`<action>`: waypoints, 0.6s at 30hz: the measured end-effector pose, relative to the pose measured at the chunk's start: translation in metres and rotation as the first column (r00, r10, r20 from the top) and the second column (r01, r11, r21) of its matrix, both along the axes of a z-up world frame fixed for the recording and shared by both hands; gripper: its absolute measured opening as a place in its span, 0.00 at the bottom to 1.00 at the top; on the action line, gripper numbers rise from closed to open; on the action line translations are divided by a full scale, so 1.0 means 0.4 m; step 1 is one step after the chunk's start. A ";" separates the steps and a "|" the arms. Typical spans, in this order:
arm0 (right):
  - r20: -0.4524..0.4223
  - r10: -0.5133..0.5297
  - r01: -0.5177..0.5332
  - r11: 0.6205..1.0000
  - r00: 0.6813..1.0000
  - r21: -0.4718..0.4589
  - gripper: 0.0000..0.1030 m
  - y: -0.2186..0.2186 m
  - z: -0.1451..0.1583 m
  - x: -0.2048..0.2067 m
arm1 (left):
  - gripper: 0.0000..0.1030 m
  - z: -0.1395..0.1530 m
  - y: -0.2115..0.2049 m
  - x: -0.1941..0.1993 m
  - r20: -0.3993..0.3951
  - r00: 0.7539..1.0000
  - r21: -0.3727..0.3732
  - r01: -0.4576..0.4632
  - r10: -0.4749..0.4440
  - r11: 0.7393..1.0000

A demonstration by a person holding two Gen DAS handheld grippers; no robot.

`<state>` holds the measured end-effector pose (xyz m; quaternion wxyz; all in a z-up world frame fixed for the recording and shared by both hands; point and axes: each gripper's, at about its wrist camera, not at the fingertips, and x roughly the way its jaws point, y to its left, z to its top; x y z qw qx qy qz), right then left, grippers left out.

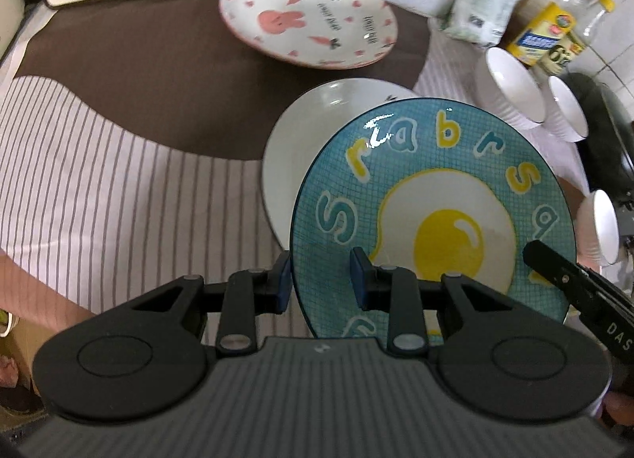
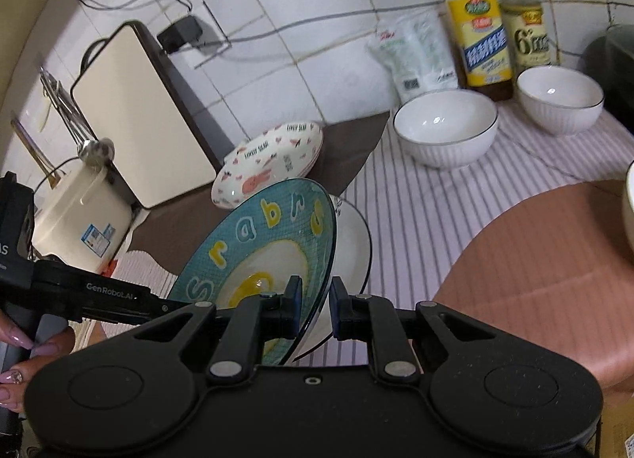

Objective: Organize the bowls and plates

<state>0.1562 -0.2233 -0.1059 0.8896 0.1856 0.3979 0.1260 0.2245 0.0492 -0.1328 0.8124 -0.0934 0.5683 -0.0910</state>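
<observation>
the left claw [image 1: 321, 279] fills the bottom of its own view, its two blue pads clamped across the rim of the blue egg plate [image 1: 432, 216], one pad on the underside and one on the printed face. the right claw [image 2: 313, 307] is clenched on the same plate from the other side, its pads pinching the rim edge-on. so the plate is carried by both claws at once, tilted steeply and lifted off the cloth, above the white plate [image 1: 293, 165] that lies on the striped part of the worktop [image 1: 99, 165].

the main risk is the two grips working against each other. if the hands drift apart or roll at different rates, the glazed rim could twist out of one pair of pads, and the plate would swing or drop onto the white plate below, which could chip both. the glaze looks slick, and each claw bites only a narrow strip of rim.

a second risk is the low edge of the tilted plate catching the white plate's rim during lowering, nudging it across the cloth.

the bunny plate [image 1: 309, 14] sits farther back on the brown patch, near the wall edge, and looks clear of the motion. the white bowls [image 2: 445, 129] stand toward the back right by the bottles [image 2: 483, 42]; a wide swing of the right hand could knock them, and a bottle after them.
</observation>
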 end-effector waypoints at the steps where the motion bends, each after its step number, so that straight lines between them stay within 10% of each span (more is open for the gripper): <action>1: -0.009 0.000 0.000 1.000 1.000 0.001 0.18 0.003 -0.007 0.007 | 0.27 -0.005 0.001 0.001 -0.001 1.000 0.006 -0.002 0.002 1.000; 18: -0.114 -0.016 0.010 0.998 0.993 -0.056 0.18 0.039 -0.068 0.074 | 0.27 -0.052 -0.014 0.032 -0.012 1.000 0.111 0.000 0.002 0.994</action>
